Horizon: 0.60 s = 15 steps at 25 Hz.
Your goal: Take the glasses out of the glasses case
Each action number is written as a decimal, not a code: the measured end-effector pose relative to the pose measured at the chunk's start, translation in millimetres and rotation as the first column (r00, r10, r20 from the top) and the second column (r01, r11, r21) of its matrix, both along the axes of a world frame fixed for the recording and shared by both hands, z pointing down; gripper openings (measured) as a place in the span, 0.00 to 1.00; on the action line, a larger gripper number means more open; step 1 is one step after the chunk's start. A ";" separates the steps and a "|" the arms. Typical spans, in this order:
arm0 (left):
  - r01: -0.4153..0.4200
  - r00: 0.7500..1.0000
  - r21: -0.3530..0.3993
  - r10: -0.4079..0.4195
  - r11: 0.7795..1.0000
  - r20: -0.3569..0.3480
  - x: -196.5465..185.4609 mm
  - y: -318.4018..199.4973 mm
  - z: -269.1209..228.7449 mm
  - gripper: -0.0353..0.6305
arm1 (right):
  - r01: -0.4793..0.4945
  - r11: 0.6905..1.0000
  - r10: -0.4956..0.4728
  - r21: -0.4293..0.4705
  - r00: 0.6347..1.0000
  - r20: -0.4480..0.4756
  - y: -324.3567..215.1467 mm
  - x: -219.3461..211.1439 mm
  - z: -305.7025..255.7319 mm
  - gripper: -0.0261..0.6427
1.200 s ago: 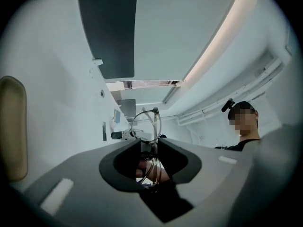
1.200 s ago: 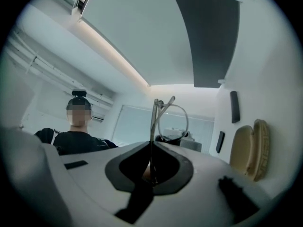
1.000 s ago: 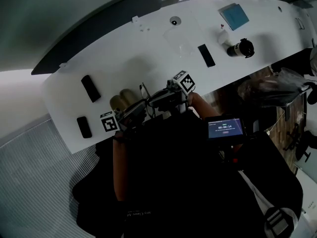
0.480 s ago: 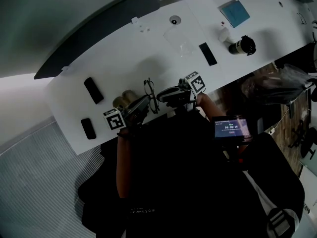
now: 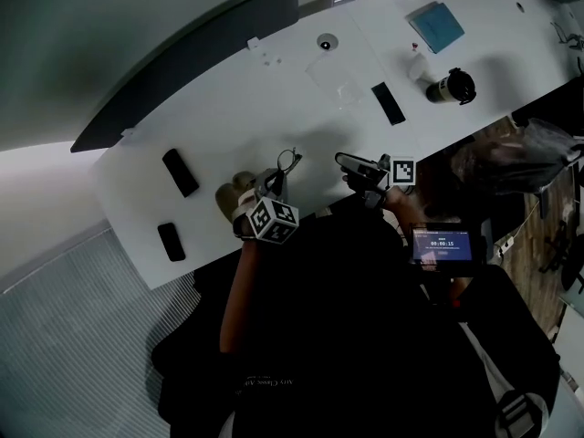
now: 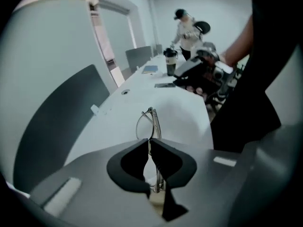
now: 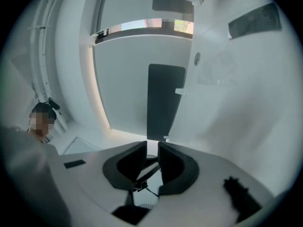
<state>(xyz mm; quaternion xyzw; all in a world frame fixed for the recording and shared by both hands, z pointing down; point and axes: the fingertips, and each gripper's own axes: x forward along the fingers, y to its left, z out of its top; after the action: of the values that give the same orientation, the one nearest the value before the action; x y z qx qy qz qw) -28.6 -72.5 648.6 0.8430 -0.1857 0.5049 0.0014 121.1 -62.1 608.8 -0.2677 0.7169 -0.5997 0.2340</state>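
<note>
The beige glasses case [image 5: 233,190] lies on the worktop [image 5: 301,108] beside the left gripper [image 6: 147,143], whose jaws pinch the glasses [image 6: 147,122] by their thin frame, clear of the case. The right gripper [image 7: 152,148] hangs apart, jaws narrowly parted and empty. I'd set the glasses down gently, lenses up.

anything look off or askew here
Mildly: the glasses sit edge-on in the left tongs, pinched by the thin frame, one lens poking past the tips over the table. Nothing looks spilled or broken.
</note>
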 end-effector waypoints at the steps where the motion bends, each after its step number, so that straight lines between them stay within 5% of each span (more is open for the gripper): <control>1: -0.053 0.998 0.054 0.051 0.997 0.048 4.6 0.0 4.6 0.10 | -0.023 1.000 0.023 -0.003 1.000 -0.010 3.6 6.3 1.4 0.13; 8: -0.195 0.968 0.208 0.153 0.959 0.201 16.1 -4.7 36.5 0.10 | -0.115 0.993 0.115 0.013 0.993 -0.012 22.5 26.9 -6.5 0.13; 15: -0.244 0.944 0.143 0.201 0.959 0.261 16.0 1.0 65.8 0.10 | -0.160 0.987 0.160 -0.007 0.987 -0.023 44.0 33.3 -4.8 0.13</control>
<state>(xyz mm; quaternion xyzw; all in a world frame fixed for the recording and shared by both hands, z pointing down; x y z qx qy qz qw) -12.6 -71.5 714.4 0.7869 -0.1309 0.5836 -0.1519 154.4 -18.1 603.9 -0.3321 0.6931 -0.5790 0.2724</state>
